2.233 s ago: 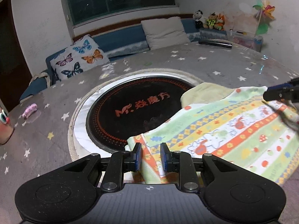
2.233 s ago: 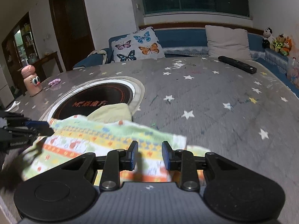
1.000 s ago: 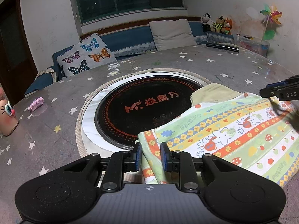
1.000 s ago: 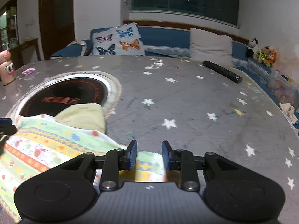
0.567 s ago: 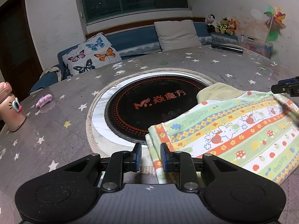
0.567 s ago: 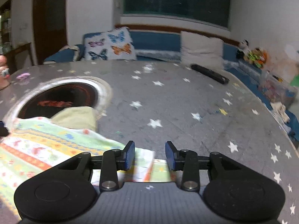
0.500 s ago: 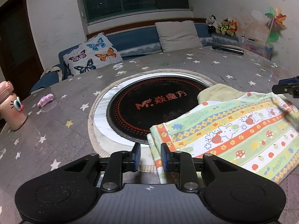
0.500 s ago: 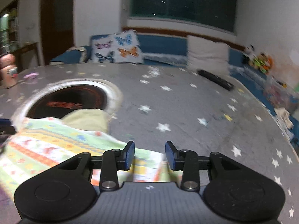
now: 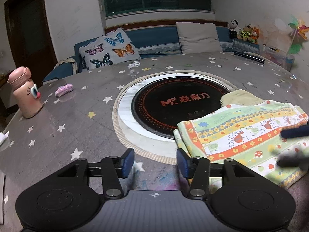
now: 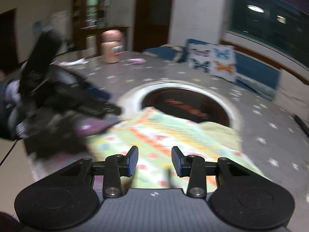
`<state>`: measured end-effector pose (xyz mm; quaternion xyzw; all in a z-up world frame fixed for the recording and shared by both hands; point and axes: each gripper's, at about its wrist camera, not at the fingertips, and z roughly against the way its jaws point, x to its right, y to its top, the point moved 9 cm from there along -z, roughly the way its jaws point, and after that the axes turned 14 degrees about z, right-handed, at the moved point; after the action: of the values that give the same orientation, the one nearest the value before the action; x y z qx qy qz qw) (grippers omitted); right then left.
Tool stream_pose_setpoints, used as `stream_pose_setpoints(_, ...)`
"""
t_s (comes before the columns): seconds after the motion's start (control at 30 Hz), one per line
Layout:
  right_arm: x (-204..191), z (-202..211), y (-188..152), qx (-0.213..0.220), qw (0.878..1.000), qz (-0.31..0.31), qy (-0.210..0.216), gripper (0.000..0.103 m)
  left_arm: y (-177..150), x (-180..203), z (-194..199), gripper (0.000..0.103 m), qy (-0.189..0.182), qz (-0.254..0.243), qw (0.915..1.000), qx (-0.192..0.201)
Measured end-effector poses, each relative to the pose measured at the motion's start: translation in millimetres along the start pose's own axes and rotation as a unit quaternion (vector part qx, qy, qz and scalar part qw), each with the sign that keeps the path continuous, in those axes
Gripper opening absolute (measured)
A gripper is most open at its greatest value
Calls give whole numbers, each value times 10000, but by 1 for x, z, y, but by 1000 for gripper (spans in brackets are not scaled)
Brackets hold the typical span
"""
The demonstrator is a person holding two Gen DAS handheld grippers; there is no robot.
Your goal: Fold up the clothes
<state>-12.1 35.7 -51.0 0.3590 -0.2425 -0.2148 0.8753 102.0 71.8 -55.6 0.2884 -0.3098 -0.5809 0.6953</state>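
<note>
A striped child's garment with green, orange and white cartoon bands lies folded flat on the grey star-print table, partly over the black round cooktop. A plain yellow-green piece pokes out behind it. My left gripper is open and empty over bare table, just left of the garment's corner. My right gripper is open and empty, held over the garment; that view is blurred. The right gripper's fingers show blurred over the garment's right end. The left gripper shows blurred at the left.
A pink cartoon bottle and a small pink object stand at the table's left. A black remote lies at the far right. A sofa with a butterfly cushion runs behind the table.
Both grippers have opened and let go of the garment, which now lies flat. The left gripper has drawn back to the left. The right gripper has swung round fast over the garment.
</note>
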Motion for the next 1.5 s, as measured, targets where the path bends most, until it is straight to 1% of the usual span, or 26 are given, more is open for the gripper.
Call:
stream_pose_setpoints(0.1,-27,-10,8,-9,9992,289,273,38,0,-6,1,59,31,176,9998,-42)
stream_pose_setpoints(0.17,-42,-17,12,-5,9980,493,389,38,1,-11,1,64,10,353,9993,-110)
stream_pose_setpoints(0.27,-61,-26,17,9,9958,746,538,38,-1,-18,1,67,-22,620,9977,-256)
stream_pose_setpoints(0.33,-69,-33,19,-25,9947,881,528,38,-2,-19,2,69,-123,771,9964,-346)
stream_pose_setpoints(0.43,-75,-45,17,-132,9941,1003,399,37,-4,-16,5,72,-316,960,9939,-452)
stream_pose_setpoints(0.53,-76,-51,13,-190,9942,1004,340,36,-5,-9,6,73,-519,1114,9909,-550)
stream_pose_setpoints(0.57,-75,-51,13,-182,9944,990,329,30,-5,-6,6,73,-591,1173,9896,-594)
stream_pose_setpoints(0.63,-73,-49,14,-159,9948,956,316,23,-6,0,4,73,-721,1307,9863,-699)
stream_pose_setpoints(0.67,-71,-47,15,-138,9952,901,358,15,-7,2,3,73,-772,1383,9845,-753)
stream_pose_setpoints(0.77,-63,-37,21,20,9968,671,445,11,-8,8,0,73,-943,1653,9773,-934)
stream_pose_setpoints(0.87,-50,-25,26,169,9978,436,477,10,-9,14,-3,71,-1159,1972,9665,-1162)
stream_pose_setpoints(0.9,-45,-20,27,205,9980,321,514,10,-9,16,-4,70,-1224,2059,9631,-1224)
stream_pose_setpoints(0.97,-39,-13,28,268,9979,191,552,9,-10,22,-8,61,-1352,2192,9569,-1340)
stream_pose_setpoints(1.0,-35,-8,29,305,9979,163,551,9,-9,25,-9,59,-1419,2250,9541,-1379)
stream_pose_setpoints(1.07,-33,-3,29,352,9978,148,545,8,-10,31,-12,46,-1523,2386,9480,-1455)
stream_pose_setpoints(1.1,-32,0,29,371,9977,137,549,8,-10,32,-14,43,-1555,2476,9447,-1484)
stream_pose_setpoints(1.17,-33,2,27,384,9975,137,573,8,-11,33,-18,25,-1622,2663,9370,-1574)
stream_pose_setpoints(1.2,-33,3,26,383,9974,142,589,8,-12,33,-21,22,-1650,2753,9333,-1608)
stream_pose_setpoints(1.27,-35,4,24,370,9973,160,622,8,-12,32,-23,14,-1640,2825,9317,-1591)
stream_pose_setpoints(1.33,-34,5,21,373,9969,141,675,9,-13,32,-23,13,-1625,2860,9313,-1565)
stream_pose_setpoints(1.37,-34,8,19,396,9968,107,687,12,-13,31,-24,12,-1627,2868,9311,-1560)
stream_pose_setpoints(1.43,-25,14,15,398,9976,52,557,12,-12,32,-24,12,-1618,2854,9318,-1552)
stream_pose_setpoints(1.5,-10,18,6,329,9989,-58,328,12,-12,33,-24,12,-1608,2832,9330,-1535)
